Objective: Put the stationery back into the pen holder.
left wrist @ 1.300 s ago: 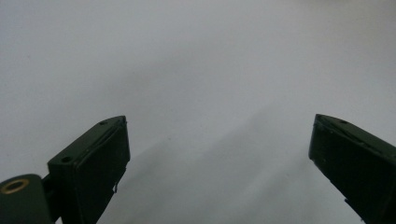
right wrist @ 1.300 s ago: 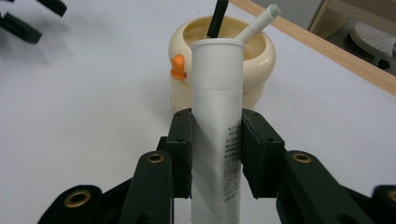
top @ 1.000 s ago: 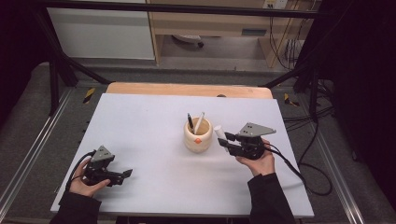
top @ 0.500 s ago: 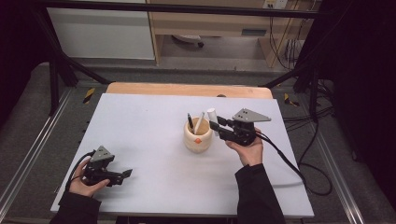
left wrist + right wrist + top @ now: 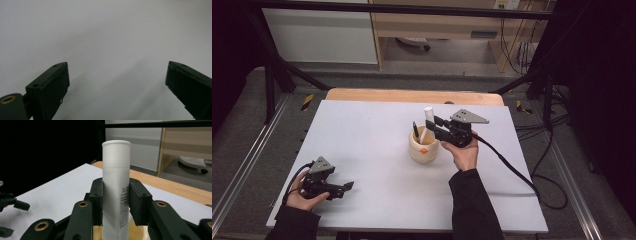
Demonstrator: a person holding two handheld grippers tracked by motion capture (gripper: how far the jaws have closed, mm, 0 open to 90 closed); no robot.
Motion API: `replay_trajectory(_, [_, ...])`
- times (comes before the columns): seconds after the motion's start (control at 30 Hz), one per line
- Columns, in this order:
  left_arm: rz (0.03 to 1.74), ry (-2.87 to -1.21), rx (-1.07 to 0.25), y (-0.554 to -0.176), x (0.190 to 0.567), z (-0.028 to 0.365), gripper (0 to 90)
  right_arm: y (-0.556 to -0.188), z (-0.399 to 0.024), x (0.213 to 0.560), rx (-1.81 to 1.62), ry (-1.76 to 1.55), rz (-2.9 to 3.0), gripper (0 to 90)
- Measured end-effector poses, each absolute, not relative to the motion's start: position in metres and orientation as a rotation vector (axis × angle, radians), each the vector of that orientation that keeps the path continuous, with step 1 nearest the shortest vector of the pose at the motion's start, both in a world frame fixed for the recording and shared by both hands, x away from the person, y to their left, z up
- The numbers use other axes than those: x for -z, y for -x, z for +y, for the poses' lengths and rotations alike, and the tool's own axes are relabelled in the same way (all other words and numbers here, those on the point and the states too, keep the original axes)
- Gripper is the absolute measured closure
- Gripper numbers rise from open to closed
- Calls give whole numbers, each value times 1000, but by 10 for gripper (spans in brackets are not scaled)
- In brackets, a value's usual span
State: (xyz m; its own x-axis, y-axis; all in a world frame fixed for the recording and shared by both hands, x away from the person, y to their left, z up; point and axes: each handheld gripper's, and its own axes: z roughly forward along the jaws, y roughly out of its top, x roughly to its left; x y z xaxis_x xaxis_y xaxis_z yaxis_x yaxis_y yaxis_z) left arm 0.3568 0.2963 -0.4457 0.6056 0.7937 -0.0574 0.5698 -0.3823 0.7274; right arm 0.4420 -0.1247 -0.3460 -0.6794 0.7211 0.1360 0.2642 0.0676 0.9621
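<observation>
Right gripper (image 5: 435, 127) centre frame, level, jaws clamped on upright white plastic tube (image 5: 116, 190) over cream round holder (image 5: 424, 148); moved up-frame since earlier. Left gripper (image 5: 343, 187) lower left, jaws wide, unmoved.

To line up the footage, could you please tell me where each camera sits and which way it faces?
High view: above the near side, looking forward and down on the table; both forearms show.
Left gripper view: on the left gripper, facing bare tabletop.
Right gripper view: on the right gripper, facing the white tube.
High and right gripper views share the tube and cup.

Right gripper (image 5: 435, 127) carried white tube (image 5: 428, 120) (upright) over cup (image 5: 424, 148).
</observation>
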Motion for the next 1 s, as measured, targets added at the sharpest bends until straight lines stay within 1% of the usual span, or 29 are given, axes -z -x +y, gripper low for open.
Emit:
replay_trajectory(0.6, [1073,-2095,-388,-357,447,296,53,-456,-106,381,-1614,-1006,2037,671])
replay_trajectory(1.0, [1073,-2102,-388,-357,447,297,53,-455,-110,405,-1606,-1038,2059,670])
